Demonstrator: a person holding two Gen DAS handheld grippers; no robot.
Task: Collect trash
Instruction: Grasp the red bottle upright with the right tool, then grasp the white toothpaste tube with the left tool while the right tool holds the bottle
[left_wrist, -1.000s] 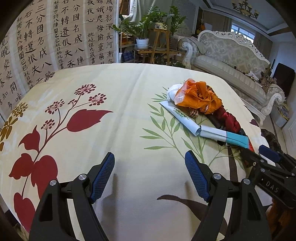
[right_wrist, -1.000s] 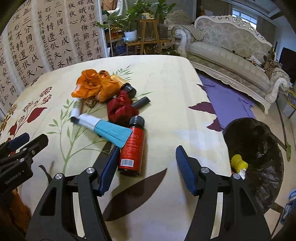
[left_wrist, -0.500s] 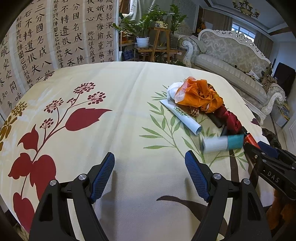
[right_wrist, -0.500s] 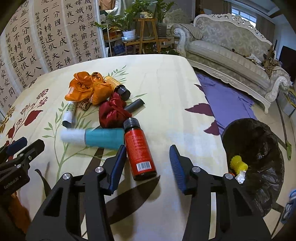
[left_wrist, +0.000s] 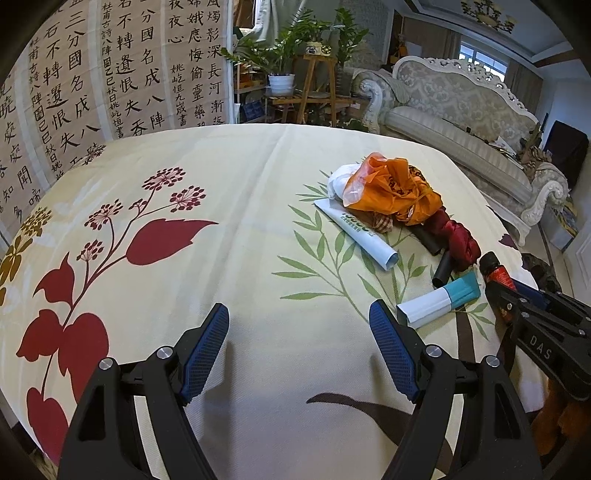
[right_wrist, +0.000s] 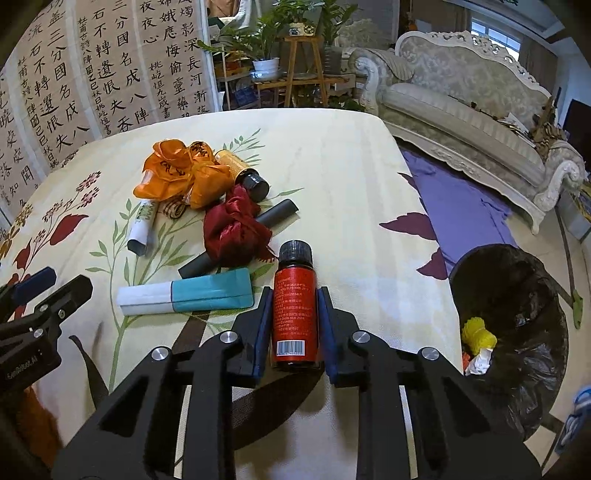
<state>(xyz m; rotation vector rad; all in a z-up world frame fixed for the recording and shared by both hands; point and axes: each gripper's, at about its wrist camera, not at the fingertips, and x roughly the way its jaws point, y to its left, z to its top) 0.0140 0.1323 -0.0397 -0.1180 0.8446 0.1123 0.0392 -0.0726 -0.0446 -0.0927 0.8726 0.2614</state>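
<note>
Closing the right gripper (right_wrist: 294, 325), we have its jaws clamped on the red bottle (right_wrist: 294, 314). We lift straight before swinging to the bin (right_wrist: 517, 332); left gripper (left_wrist: 298, 350) jaws stand apart, empty.

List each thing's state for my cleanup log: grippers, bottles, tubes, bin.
Right gripper: jaws just closed, shut on red bottle.
Red bottle: capped, lying on the table.
Left gripper: open, empty.
Teal tube: lying flat.
Amber bottle: capped, on its side.
Bin: bag-lined, some trash inside.
</note>
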